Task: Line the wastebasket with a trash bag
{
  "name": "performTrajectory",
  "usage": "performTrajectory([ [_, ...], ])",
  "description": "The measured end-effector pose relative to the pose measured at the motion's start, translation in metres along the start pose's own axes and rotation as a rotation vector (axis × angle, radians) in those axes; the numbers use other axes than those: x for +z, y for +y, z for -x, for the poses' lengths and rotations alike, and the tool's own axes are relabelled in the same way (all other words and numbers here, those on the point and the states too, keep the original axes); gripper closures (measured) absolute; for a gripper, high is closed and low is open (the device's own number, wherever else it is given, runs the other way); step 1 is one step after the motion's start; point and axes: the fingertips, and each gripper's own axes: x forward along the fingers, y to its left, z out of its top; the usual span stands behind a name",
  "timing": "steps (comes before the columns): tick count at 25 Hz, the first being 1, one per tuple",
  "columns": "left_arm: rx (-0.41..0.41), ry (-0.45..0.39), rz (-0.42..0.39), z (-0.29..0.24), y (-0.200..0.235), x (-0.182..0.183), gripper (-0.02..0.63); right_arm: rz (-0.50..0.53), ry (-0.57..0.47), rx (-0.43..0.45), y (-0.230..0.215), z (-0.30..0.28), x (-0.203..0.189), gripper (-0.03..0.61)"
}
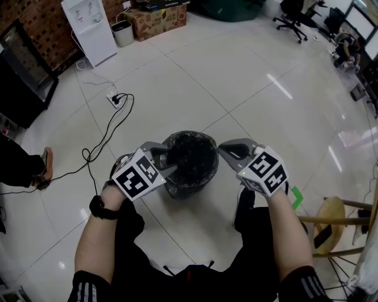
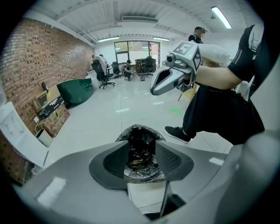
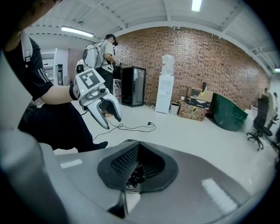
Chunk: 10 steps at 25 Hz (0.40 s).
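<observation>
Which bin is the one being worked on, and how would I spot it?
Start at the wide white tiled floor and look just ahead of the person, between the left claw and the right claw. The wastebasket there is round and lined with a crinkled black trash bag, unlike the pale bin far off by the brick wall.

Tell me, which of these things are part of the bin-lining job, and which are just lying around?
Part of the job: wastebasket, trash bag, left gripper, right gripper.
Just lying about: power strip, black cable, cardboard box, wooden stool, office chair.
</observation>
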Motion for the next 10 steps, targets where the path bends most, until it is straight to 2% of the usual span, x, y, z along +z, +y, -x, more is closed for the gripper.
performTrajectory([
  [10, 0.003, 0.027, -0.033, -0.004, -0.005, 0.006, 0.430, -0.033, 0.028, 0.021, -0.003, -0.002, -0.020, 0.572],
])
